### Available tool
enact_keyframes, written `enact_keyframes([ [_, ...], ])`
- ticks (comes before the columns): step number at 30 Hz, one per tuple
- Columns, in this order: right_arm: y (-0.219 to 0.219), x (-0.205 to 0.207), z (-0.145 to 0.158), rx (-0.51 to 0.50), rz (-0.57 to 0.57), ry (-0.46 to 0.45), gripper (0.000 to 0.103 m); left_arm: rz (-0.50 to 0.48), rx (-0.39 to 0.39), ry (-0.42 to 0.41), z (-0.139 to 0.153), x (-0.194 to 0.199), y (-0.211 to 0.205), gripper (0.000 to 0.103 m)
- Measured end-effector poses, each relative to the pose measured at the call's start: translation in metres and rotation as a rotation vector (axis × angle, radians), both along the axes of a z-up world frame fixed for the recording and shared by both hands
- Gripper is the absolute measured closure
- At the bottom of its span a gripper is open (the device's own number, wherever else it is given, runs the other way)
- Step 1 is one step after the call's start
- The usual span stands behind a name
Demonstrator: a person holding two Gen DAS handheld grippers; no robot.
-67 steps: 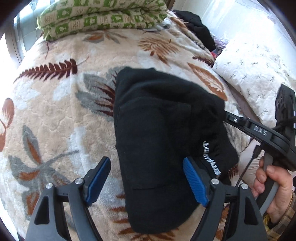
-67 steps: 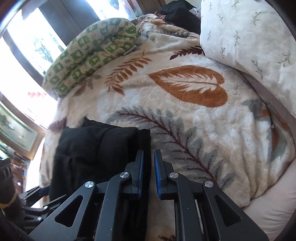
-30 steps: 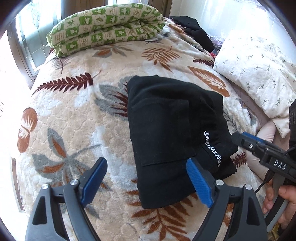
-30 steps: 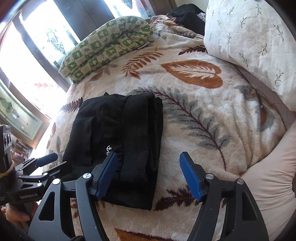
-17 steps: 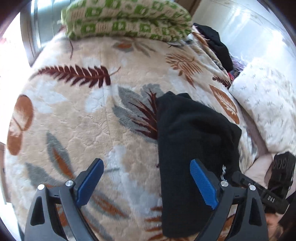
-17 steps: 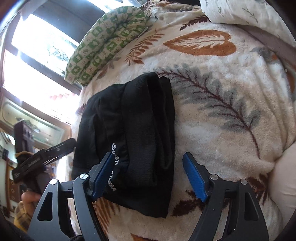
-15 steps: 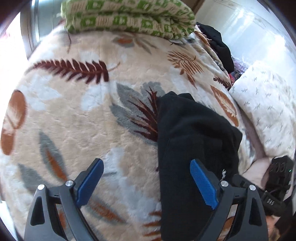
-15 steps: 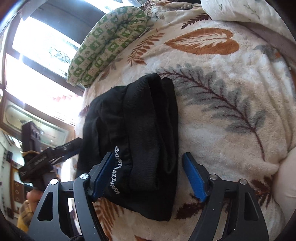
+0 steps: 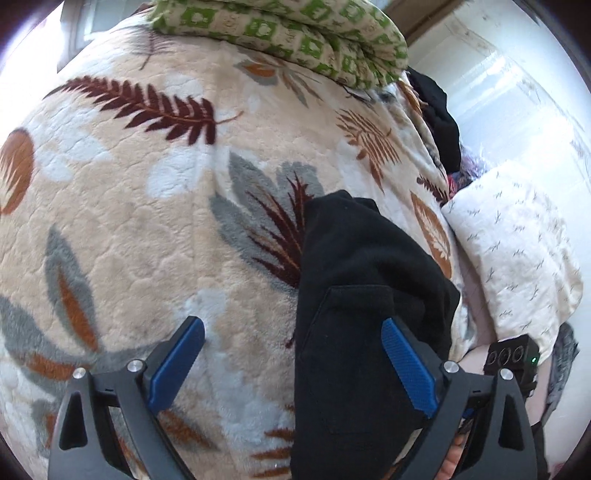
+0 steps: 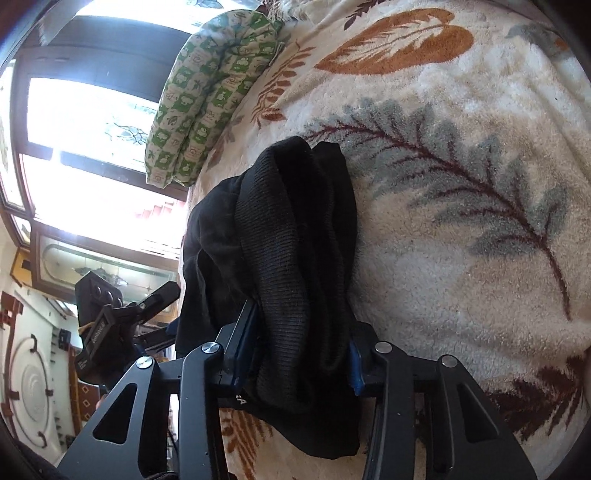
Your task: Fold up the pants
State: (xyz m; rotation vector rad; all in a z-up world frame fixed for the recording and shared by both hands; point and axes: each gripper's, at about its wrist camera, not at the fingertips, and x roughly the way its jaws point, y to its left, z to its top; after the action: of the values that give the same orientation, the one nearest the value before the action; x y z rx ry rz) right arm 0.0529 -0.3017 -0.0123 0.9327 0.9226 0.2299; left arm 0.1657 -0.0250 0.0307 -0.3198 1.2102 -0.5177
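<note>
Fleece blanket (image 9: 155, 206): cream plush with rust, maroon and grey leaf prints, spread over the bed and filling most of both views.
Green quilt (image 9: 288, 33): a folded, green-and-cream patterned roll lying at the far edge of the bed, beneath the window in the right wrist view.
Left gripper (image 9: 291, 369): its blue-padded fingers (image 9: 173, 365) are spread wide and opening further; the left finger hangs over bare blanket, the right one over the black cloth. They clasp nothing.
Pants (image 9: 365, 306): black, folded into a thick bundle lying on the blanket towards the right of the left wrist view. A patch pocket faces up, and the bundle's left edge runs between the left gripper's fingers.
Dark clothes (image 9: 439, 122): a black heap at the far right side of the bed, beyond the pants.
Pillow (image 9: 517, 251): white with small sprig prints, lying at the right side of the bed, apart from the pants.
Right gripper (image 10: 301, 354): its fingers are closing on the near end of the folded pants, with the ribbed black band bulging between them. Cloth covers most of both blue pads, which press against the bundle from either side.
Other gripper seen from the right wrist: the black left tool sits at the left edge, beside the pants.
</note>
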Motion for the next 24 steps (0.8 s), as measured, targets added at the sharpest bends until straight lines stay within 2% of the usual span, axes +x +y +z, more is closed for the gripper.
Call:
enact_keyframes([
  [4,0.002,-0.003,0.002,-0.013,-0.003,-0.007,0.062,0.003,-0.001,0.033,-0.005,0.002,-0.002,0.005],
  [6,0.003,-0.002,0.001,-0.013,-0.005,-0.012,0.061,-0.002,-0.001,0.053,-0.010,0.003,-0.008,0.001],
  [10,0.003,-0.001,0.001,-0.018,0.000,-0.016,0.059,-0.015,0.034,0.028,-0.010,0.004,-0.021,0.000],
  [14,0.006,0.005,0.004,-0.040,0.021,-0.003,0.057,-0.048,0.038,0.054,-0.010,0.010,-0.035,0.003],
  [17,0.011,0.010,0.008,-0.100,0.050,0.005,0.068,-0.098,0.014,0.050,-0.007,0.004,-0.049,0.047],
  [21,0.014,0.008,0.018,-0.119,0.046,-0.019,0.074,-0.101,0.008,-0.007,0.007,-0.004,-0.046,0.065],
  [24,0.022,0.013,0.037,-0.153,0.059,-0.068,0.074,-0.085,-0.026,-0.015,0.018,-0.004,-0.034,0.067],
])
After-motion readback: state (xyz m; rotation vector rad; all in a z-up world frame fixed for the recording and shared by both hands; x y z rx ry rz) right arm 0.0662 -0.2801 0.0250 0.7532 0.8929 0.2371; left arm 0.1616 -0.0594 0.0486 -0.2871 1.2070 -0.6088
